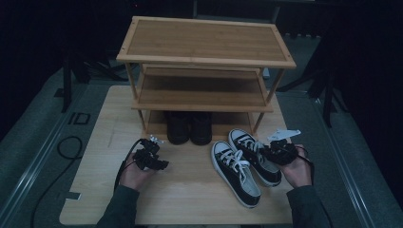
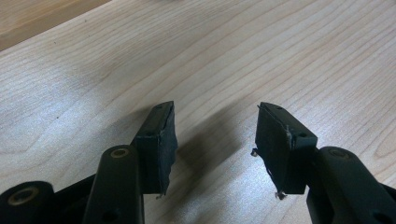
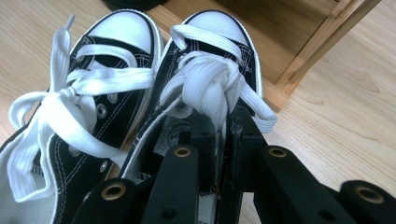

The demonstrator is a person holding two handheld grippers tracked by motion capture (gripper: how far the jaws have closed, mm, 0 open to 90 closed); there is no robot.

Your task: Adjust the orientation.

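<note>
Left gripper (image 1: pixel 161 164): held low over the bare wood of the bench (image 1: pixel 190 190), left of centre, in a hand coming in from the bottom edge; its jaws are seen spread apart in the left gripper view (image 2: pixel 215 140), with nothing between them and their shadow cast on the wood grain.
Shoe rack (image 1: pixel 204 47): a three-tier wooden rack is stood at the far middle of the bench.
Dark shoes (image 1: pixel 189 127): a pair is set side by side on the lowest tier of the rack, toes toward the person.
Left sneaker (image 1: pixel 235 173): black canvas with white toe cap and white laces, laid on the bench right of centre, toe pointed toward the rack, just beside its mate.
Right sneaker (image 1: pixel 254 156): the same make, laid just to the right and slightly farther forward; its toe is near the rack's front right leg.
Right gripper (image 1: pixel 266 154): held at the right sneaker's opening; in the right gripper view (image 3: pixel 223 140) its jaws are pressed together on the sneaker's tongue, just behind the knotted white laces (image 3: pixel 210 84).
</note>
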